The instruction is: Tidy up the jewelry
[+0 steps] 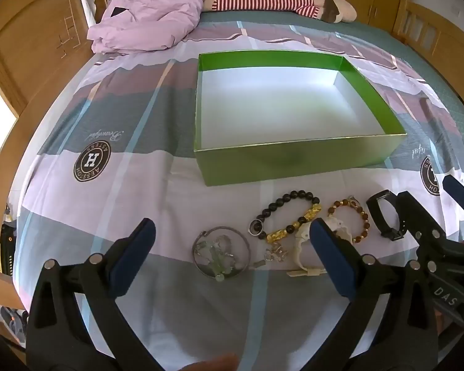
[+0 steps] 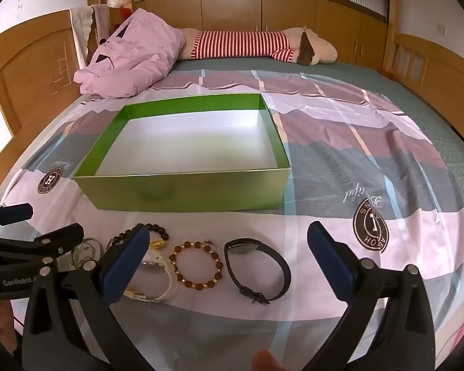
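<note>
An open green box (image 1: 297, 162) with a white floor sits on a patchwork bedspread (image 1: 114, 185), filling the upper middle of the left wrist view and the middle left of the right wrist view. Nothing lies inside it.

The jewelry lies in a loose row on the bedspread, near the box's closest wall, low in both frames. In the left wrist view, from left to right: a silver bangle (image 1: 221, 252) with pale green pieces tangled in it, a black bead bracelet (image 1: 286, 213) with gold charms, a white watch (image 1: 303, 247) partly hidden behind a finger, an amber bead bracelet (image 1: 352, 219), and a black watch (image 1: 385, 216).

The left tongs (image 1: 232, 247) stand wide apart above the bangle, holding nothing. The right tongs (image 2: 229, 252) also stand wide apart and empty, with the amber bracelet and black watch showing between their fingers.

A crumpled pink quilt (image 2: 130, 61) and a striped plush toy (image 2: 241, 44) rest at the bed's far end, in the upper part of each frame.
</note>
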The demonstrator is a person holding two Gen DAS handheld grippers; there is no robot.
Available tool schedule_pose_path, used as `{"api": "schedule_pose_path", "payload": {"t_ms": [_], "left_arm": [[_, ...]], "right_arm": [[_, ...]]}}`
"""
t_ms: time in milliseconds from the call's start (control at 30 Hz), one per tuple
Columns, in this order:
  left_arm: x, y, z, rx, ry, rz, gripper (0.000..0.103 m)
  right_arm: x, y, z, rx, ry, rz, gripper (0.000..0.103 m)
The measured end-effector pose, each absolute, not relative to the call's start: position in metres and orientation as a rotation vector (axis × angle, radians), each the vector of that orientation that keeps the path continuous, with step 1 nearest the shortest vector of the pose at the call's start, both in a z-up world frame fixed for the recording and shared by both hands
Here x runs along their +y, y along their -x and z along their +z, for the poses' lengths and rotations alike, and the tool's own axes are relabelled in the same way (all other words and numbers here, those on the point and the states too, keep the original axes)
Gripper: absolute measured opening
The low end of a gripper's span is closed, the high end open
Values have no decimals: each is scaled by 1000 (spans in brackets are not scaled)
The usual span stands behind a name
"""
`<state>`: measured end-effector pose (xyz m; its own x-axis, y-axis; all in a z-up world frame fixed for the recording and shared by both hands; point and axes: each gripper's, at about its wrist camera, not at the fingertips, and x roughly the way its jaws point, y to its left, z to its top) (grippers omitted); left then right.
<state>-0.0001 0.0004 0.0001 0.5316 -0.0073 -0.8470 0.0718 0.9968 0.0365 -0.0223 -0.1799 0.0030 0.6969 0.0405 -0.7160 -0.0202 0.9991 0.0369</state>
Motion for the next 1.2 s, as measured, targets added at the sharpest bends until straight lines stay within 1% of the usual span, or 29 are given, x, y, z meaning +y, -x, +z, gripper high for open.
{"api": "schedule_pose_path", "payload": {"t_ms": [1200], "left_arm": [[2, 0, -2, 1016, -77, -43, 101]], "right_arm": [[-177, 20, 0, 802, -34, 32, 102]]}}
